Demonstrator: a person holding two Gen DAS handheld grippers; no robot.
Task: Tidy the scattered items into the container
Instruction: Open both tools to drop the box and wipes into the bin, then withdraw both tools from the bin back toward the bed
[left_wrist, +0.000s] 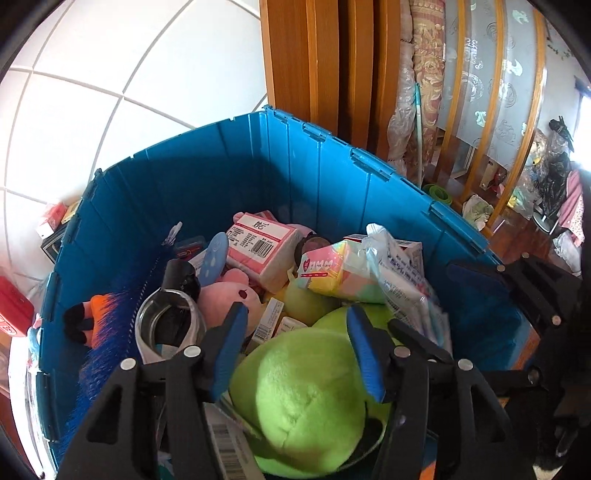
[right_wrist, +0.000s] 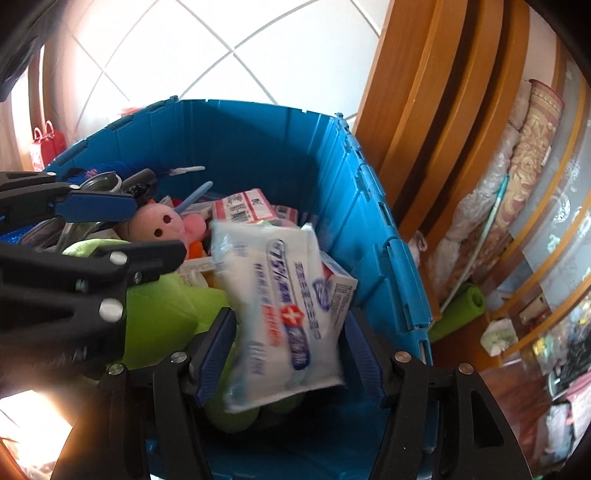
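A blue plastic crate (left_wrist: 229, 162) (right_wrist: 255, 136) holds many items: a green plush toy (left_wrist: 306, 402) (right_wrist: 162, 314), a pink plush (left_wrist: 231, 291) (right_wrist: 157, 223), tissue packs (left_wrist: 264, 245), a steel kettle (left_wrist: 166, 325) and a blue brush (left_wrist: 110, 332). My left gripper (left_wrist: 297, 345) is open, its fingers either side of the green plush, above the crate. My right gripper (right_wrist: 290, 352) is open; a white wet-wipes pack (right_wrist: 280, 306) sits blurred between its fingers, over the crate's contents. The left gripper also shows in the right wrist view (right_wrist: 122, 229).
White tiled floor (left_wrist: 110, 74) lies beyond the crate. A wooden door frame (left_wrist: 332, 62) and glass-panelled cabinet (left_wrist: 491, 92) stand to the right. Red packets (left_wrist: 14, 310) and small boxes (left_wrist: 55, 221) lie on the floor left of the crate. A green roll (right_wrist: 461, 306) lies by the cabinet.
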